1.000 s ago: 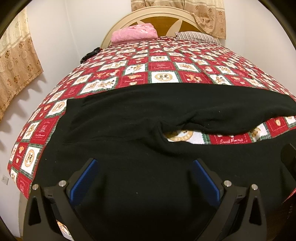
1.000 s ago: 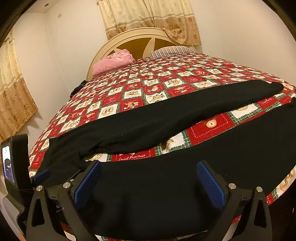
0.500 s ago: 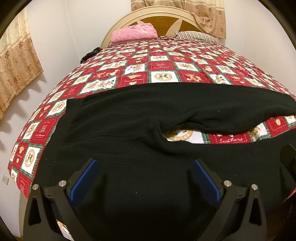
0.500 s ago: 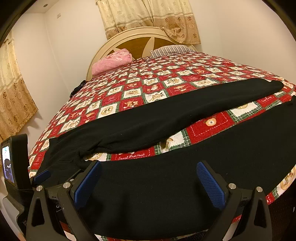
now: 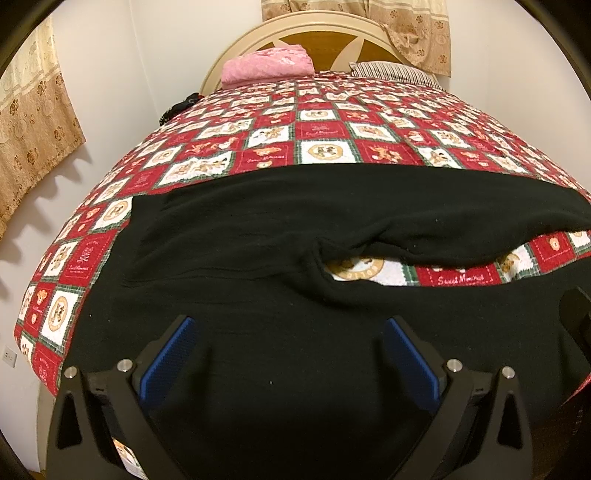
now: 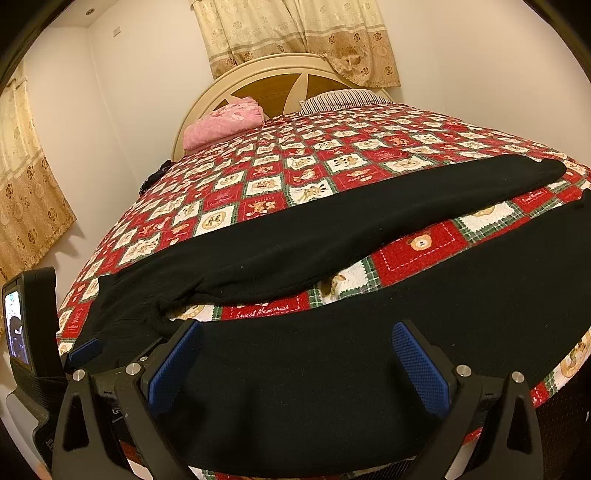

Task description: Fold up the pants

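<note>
We see the black pants (image 5: 258,229) spread flat across the bed (image 5: 325,129), legs parted. Left tongs (image 5: 288,354) and right tongs (image 6: 295,354) hang wide open, empty. Soft, limp, light fabric: we'd pinch the near leg's edge.

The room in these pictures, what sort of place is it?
A home bedroom, most likely: a bed with a patchwork quilt, a rounded headboard, a striped pillow, and curtains behind it.
</note>
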`<move>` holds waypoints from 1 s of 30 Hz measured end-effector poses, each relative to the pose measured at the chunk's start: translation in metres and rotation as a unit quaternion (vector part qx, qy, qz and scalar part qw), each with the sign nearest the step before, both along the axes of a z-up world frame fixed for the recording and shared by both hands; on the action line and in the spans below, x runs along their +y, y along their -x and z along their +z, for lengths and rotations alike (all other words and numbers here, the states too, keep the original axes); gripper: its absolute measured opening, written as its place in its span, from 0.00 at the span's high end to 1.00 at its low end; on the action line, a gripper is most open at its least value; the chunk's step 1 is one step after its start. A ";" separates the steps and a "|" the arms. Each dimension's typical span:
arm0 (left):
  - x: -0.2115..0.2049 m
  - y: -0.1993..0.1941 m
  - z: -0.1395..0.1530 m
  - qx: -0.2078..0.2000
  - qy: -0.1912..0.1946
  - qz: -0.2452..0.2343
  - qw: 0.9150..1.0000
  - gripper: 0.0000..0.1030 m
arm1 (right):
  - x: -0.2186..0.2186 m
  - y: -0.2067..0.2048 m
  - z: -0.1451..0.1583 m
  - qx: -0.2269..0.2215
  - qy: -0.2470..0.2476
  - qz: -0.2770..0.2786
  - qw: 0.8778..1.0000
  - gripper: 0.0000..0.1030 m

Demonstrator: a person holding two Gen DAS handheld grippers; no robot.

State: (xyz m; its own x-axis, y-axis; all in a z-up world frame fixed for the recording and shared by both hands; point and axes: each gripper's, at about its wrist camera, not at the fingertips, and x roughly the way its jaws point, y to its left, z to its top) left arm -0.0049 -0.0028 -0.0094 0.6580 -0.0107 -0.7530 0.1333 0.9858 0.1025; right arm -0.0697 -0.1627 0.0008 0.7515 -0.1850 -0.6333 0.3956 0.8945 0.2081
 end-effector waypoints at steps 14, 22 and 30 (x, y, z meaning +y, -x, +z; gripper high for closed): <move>-0.001 0.000 -0.001 0.001 -0.001 -0.001 1.000 0.00 | 0.000 0.000 -0.001 0.002 -0.003 0.001 1.000 0.01; -0.001 -0.001 -0.002 0.005 -0.002 0.001 1.000 0.00 | 0.000 -0.001 -0.002 0.004 -0.004 0.001 1.000 0.01; 0.019 -0.014 0.003 0.011 0.012 -0.005 1.000 0.00 | -0.011 -0.006 -0.003 0.001 -0.002 -0.013 1.000 0.01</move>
